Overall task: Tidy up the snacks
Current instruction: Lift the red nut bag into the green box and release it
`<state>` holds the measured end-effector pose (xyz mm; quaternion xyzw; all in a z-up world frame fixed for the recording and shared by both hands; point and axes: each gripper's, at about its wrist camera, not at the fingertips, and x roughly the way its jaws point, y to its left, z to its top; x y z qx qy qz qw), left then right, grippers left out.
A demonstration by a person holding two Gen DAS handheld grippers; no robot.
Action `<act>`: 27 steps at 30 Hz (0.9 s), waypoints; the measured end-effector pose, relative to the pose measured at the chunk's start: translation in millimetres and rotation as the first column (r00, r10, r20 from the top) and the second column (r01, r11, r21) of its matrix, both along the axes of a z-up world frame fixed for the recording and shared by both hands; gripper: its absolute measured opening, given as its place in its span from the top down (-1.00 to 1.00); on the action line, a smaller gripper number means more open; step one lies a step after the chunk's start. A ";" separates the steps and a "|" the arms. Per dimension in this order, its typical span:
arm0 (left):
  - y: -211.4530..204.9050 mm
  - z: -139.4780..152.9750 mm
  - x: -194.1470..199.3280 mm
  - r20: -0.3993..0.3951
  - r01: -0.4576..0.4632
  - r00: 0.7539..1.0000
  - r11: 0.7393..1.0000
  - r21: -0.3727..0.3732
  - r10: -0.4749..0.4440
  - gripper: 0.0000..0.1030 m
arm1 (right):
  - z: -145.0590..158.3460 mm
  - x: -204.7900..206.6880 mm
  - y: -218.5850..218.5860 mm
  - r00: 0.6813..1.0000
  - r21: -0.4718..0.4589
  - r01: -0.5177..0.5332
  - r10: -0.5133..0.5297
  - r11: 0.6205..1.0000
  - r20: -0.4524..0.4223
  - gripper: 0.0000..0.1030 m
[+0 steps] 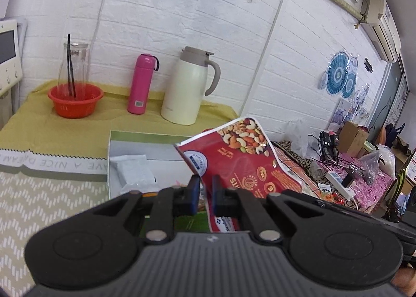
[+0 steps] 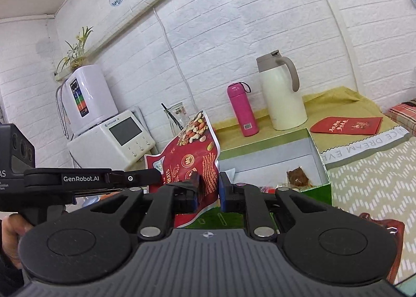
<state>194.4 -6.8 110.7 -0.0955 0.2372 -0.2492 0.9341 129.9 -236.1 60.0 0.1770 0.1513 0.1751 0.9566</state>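
Over the yellow-green tablecloth (image 1: 65, 128) by a white brick wall (image 1: 182, 11), we had both left gripper (image 1: 206, 194) and right gripper (image 2: 208, 187) clamped on the red nut bag (image 1: 239, 156).

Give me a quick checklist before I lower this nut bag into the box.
1. Left tool shut on the red nut bag: ok.
2. Right tool shut on the same bag: ok.
3. Bag lifted clear of the green box: ok.
4. Free space in the box: ok, though a white packet and a brown snack already lie inside.
5. Bag sealed: cannot tell.
6. Cream jug and pink bottle stand behind the box, out of the way: ok.
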 end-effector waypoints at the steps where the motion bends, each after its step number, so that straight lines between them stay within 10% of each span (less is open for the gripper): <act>1: -1.6 -1.2 8.8 -0.006 -0.007 1.000 1.000 0.001 0.007 1.00 | -0.9 7.4 0.3 1.000 -0.002 0.003 -0.003 1.000 -0.004 0.45; 23: -25.0 -55.8 128.8 -0.174 -0.033 0.984 0.999 0.039 0.039 0.97 | -47.1 113.5 -8.4 0.990 -0.085 0.064 -0.073 0.994 -0.117 0.22; 26: -17.8 -63.5 128.4 -0.199 -0.062 0.978 0.998 -0.016 0.058 -0.19 | -53.3 116.6 -5.1 0.986 -0.175 0.085 -0.108 0.981 -0.125 -0.02; 27: -14.5 -63.8 124.1 -0.179 -0.098 0.980 0.994 -0.039 0.089 -0.19 | -54.4 116.0 -3.7 0.987 -0.206 0.090 -0.115 0.974 -0.116 -0.45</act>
